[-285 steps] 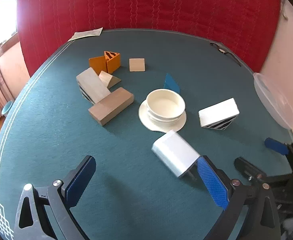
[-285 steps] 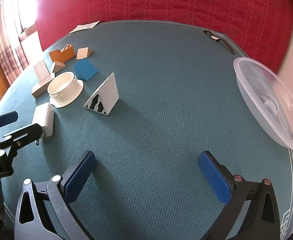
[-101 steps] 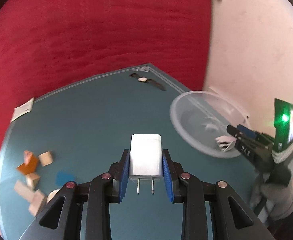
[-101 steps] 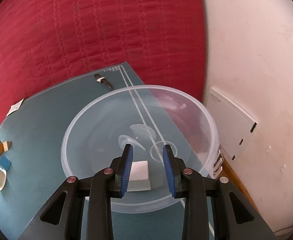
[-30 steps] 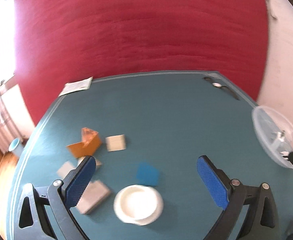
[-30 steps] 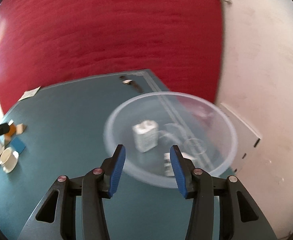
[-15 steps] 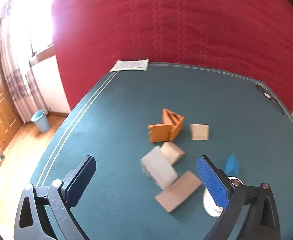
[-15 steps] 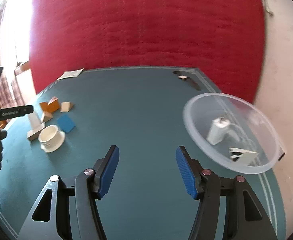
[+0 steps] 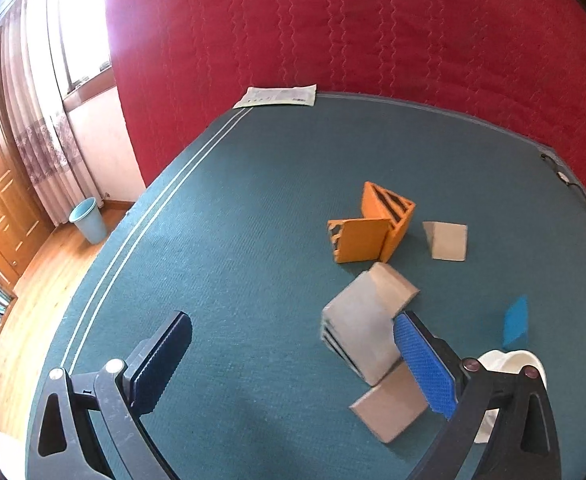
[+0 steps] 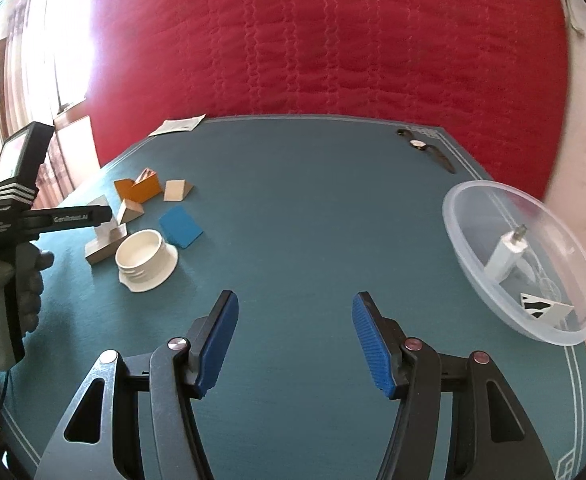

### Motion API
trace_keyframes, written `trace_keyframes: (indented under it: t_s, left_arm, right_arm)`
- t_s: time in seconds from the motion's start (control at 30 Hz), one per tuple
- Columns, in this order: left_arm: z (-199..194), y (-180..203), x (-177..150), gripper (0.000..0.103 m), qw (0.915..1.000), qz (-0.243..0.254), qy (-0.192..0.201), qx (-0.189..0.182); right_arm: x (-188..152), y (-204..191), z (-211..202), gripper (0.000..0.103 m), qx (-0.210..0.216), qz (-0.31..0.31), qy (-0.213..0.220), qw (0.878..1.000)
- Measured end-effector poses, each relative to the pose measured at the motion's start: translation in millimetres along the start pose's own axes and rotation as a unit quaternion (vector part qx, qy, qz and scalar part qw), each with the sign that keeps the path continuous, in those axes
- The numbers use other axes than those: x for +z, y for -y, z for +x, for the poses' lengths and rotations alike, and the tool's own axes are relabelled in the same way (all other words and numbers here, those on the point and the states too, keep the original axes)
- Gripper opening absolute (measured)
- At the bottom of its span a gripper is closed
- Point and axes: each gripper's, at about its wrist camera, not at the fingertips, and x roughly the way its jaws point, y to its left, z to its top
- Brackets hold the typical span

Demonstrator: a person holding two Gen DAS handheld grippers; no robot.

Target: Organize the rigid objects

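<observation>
two things are already sitting in the clear plastic bowl (image 10: pixel 525 264) at the right edge of the table (image 10: pixel 313 208): the white charger (image 10: pixel 507 254), leaning against the bowl wall with its prongs up, and a black-and-white patterned wedge (image 10: pixel 543 306) down at the near side. makes sense as the collection spot, since it's well apart from the clutter.

everything else is over on the left in one loose pile. from the left wrist view i can see two orange pieces (image 9: pixel 373 228) propped against each other, a small tan wedge (image 9: pixel 447 240) just to their right, a grey slab (image 9: pixel 359 332) leaning on a tan block (image 9: pixel 393 294) with another wooden block (image 9: pixel 391 408) lying near its near end, a blue wedge (image 9: pixel 517 322) and the white cup on its saucer (image 10: pixel 145 258) further right.

my left gripper (image 9: pixel 289 364) is spread wide with nothing in it, hovering over the near-left side of the pile, its right finger lined up right by the grey slab. i'd guess that slab is the next grab, because it's propped up and offers clean flat faces.

my right gripper (image 10: pixel 293 340) is also empty, fingers parted partway over bare green felt between the pile and the bowl, so it's free for whatever comes next. a watch (image 10: pixel 425 146) and a paper slip (image 10: pixel 177 125) sit at the far edge, not in the way.
</observation>
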Motion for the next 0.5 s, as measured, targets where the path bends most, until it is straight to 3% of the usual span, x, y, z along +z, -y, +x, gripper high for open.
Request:
trace_keyframes:
  t_s: [0.5]
  left_arm:
    - [1,-28,-7,0.103,0.9994,0.014,-0.001,0.031]
  right_arm:
    - [-3,-3,7,0.061,0.007,0.000,-0.012,1.000]
